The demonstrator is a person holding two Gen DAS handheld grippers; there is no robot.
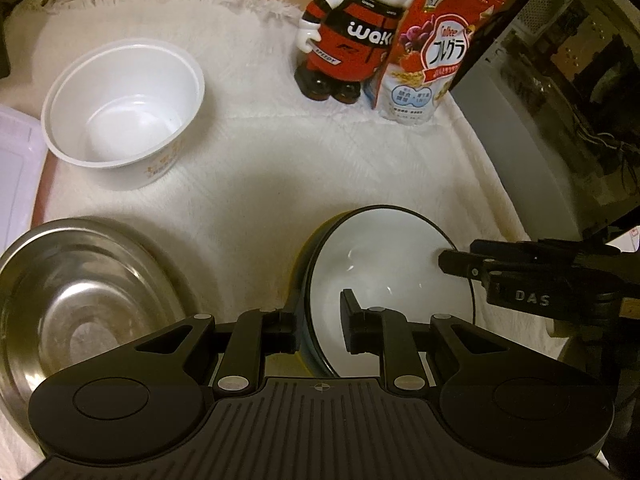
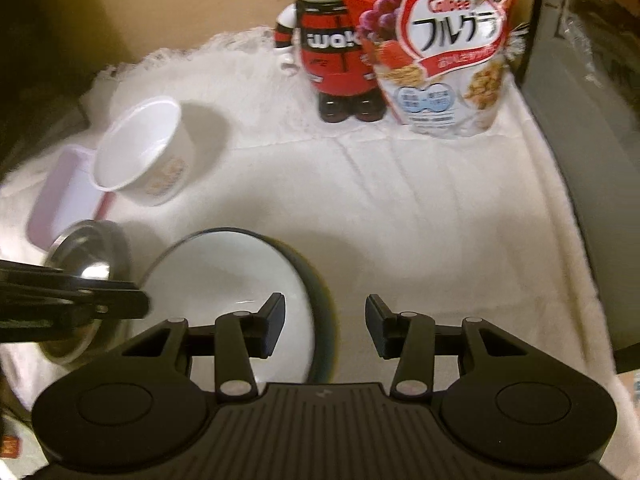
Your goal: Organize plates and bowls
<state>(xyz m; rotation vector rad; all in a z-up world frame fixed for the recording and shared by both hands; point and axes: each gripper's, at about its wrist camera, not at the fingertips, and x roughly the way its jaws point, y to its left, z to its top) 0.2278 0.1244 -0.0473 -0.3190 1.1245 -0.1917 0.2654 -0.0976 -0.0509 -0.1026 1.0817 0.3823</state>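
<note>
A white bowl with a dark rim and yellow outside [image 1: 384, 268] is tilted above the white cloth. My left gripper [image 1: 320, 320] is shut on its near-left rim, one finger inside and one outside. My right gripper [image 2: 326, 330] is open, with the bowl's right rim [image 2: 224, 276] between its fingers; it reaches in from the right in the left wrist view [image 1: 452, 262]. A steel bowl [image 1: 76, 304] sits to the left, also seen in the right wrist view [image 2: 88, 264]. A white plastic bowl [image 1: 124, 108] stands further back left.
A red and black robot figure [image 1: 352, 36] and a cereal bag [image 1: 432, 52] stand at the back. A pale lidded container [image 2: 60, 196] lies at the left. A grey appliance [image 1: 560, 92] bounds the right side. White cloth [image 1: 300, 168] covers the table.
</note>
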